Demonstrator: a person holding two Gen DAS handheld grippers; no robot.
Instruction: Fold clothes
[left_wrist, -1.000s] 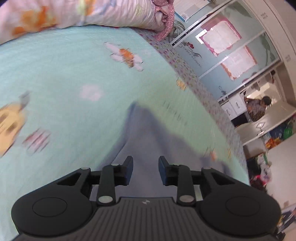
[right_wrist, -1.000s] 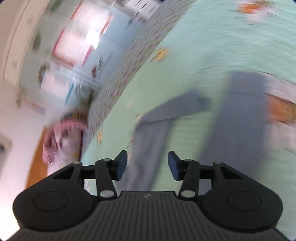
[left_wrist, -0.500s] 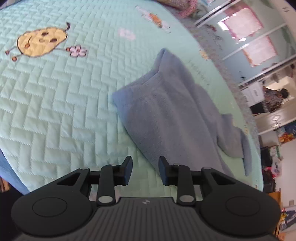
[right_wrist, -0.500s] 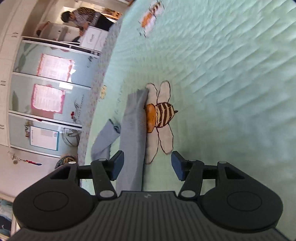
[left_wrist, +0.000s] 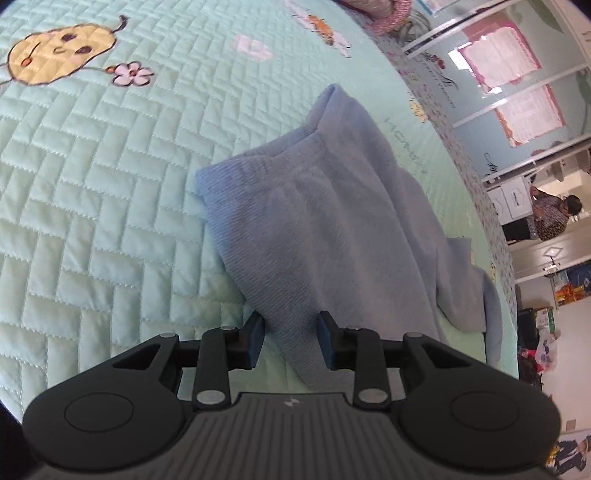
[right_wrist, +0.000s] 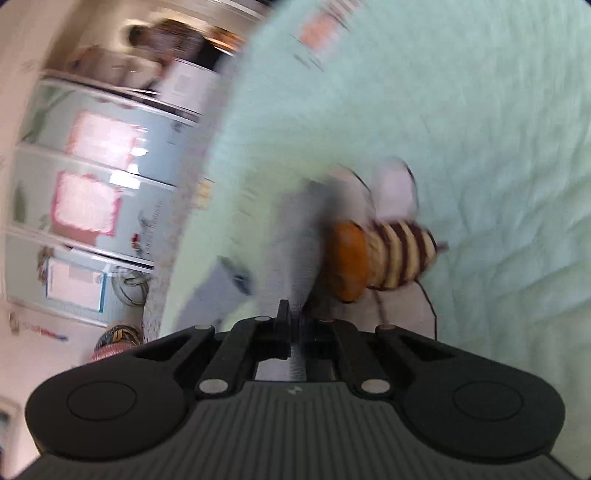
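Both grippers have dropped toward the blue knitted garment (left_wrist: 325, 236) on the mint quilted bedspread (left_wrist: 92, 206); right gripper (right_wrist: 293, 325) has clamped its edge, left gripper (left_wrist: 290, 339) straddles the near hem, unclosed. Lifting now risks lopsided bunching.

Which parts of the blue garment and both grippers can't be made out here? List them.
- Right wrist view: motion blur smears the blue garment; whether cloth sits inside the shut right gripper is unclear.
- Left wrist view: the garment's near end is hidden behind the left gripper.
- Its far end drops past the quilt edge.
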